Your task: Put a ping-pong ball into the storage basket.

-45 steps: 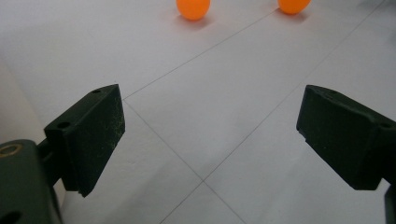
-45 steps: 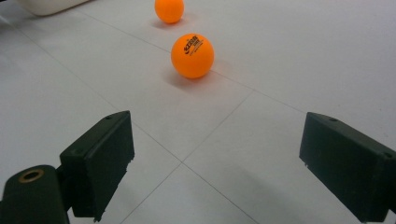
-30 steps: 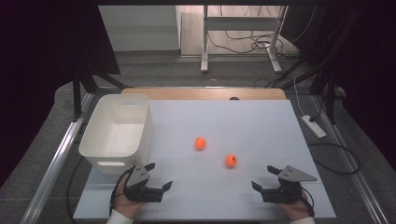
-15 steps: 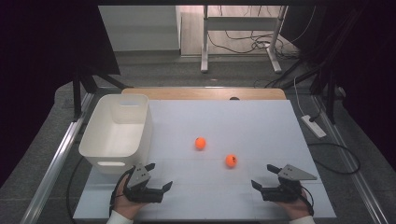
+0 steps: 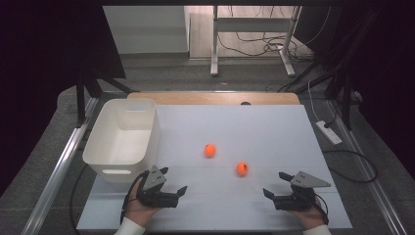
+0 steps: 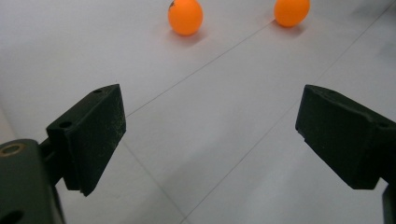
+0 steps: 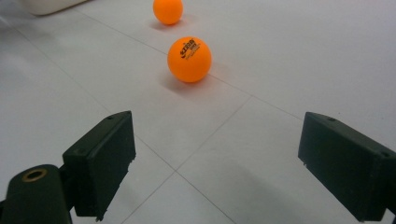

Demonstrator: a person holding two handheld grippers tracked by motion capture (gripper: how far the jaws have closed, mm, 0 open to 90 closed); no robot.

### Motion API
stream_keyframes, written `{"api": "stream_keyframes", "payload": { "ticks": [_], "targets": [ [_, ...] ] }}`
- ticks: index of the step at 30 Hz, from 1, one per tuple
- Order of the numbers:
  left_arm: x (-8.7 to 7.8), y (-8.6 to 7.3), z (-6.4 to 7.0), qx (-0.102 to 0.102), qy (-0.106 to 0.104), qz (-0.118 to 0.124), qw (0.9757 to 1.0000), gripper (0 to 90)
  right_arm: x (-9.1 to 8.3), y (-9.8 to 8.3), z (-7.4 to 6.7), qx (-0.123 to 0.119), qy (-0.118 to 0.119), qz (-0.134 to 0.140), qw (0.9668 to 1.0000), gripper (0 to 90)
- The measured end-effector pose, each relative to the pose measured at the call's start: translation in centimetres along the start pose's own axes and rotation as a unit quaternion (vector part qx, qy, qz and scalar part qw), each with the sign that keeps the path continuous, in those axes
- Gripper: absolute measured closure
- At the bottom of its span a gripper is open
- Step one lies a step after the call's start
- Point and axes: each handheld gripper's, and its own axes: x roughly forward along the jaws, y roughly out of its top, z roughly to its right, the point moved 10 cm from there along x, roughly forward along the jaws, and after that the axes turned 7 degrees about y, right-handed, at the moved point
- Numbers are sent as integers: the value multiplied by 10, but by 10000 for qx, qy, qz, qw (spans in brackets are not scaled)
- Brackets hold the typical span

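Note:
Two orange balls lie on the white table top [image 5: 274, 132]: one near the middle [image 5: 210, 150], the other [image 5: 242, 169] a little nearer and to its right. My left gripper [image 5: 173, 180] rests open at the front left, jaws pointing right toward the balls. In the left gripper view both balls [image 6: 185, 17] [image 6: 292, 11] lie well beyond the open, empty gripper [image 6: 210, 140]. My right gripper [image 5: 275, 184] rests open at the front right, pointing left. In the right gripper view the nearer ball [image 7: 189, 59], with printed lettering, lies ahead of the empty gripper [image 7: 217, 163], and the farther ball [image 7: 168, 10] sits behind it.
A white plastic bin [image 5: 122, 142] stands at the table's left side, just beyond my left gripper; its corner [image 7: 46, 5] shows in the right gripper view. A wooden strip [image 5: 215, 98] runs along the far edge. Cables and a power strip [image 5: 328, 132] lie on the floor to the right.

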Motion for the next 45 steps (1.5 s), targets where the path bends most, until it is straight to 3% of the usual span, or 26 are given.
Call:
{"api": "stream_keyframes", "payload": {
  "ticks": [8,16,20,28,32,40,45],
  "targets": [
    [6,12,5,134,-32,-16,9999,94,0,0,-1,-32,19,6,10000,106],
    [6,26,6,138,-29,64,9999,95,-1,-1,-1,-36,4,-8,10000,107],
    [9,31,7,224,-23,-26,9997,95,1,-1,-1,-15,7,-12,10000,106],
    [15,38,9,183,-71,-44,9998,95,1,-1,0,-24,21,-12,10000,107],
    [19,44,11,26,-142,87,9999,96,2,0,-1,-9,46,3,10000,107],
    [25,58,17,146,-224,120,9996,97,2,0,0,-2,39,-6,10000,107],
    [29,69,17,45,-241,249,9994,98,2,-1,1,0,31,-17,10000,107]
  ]
}}
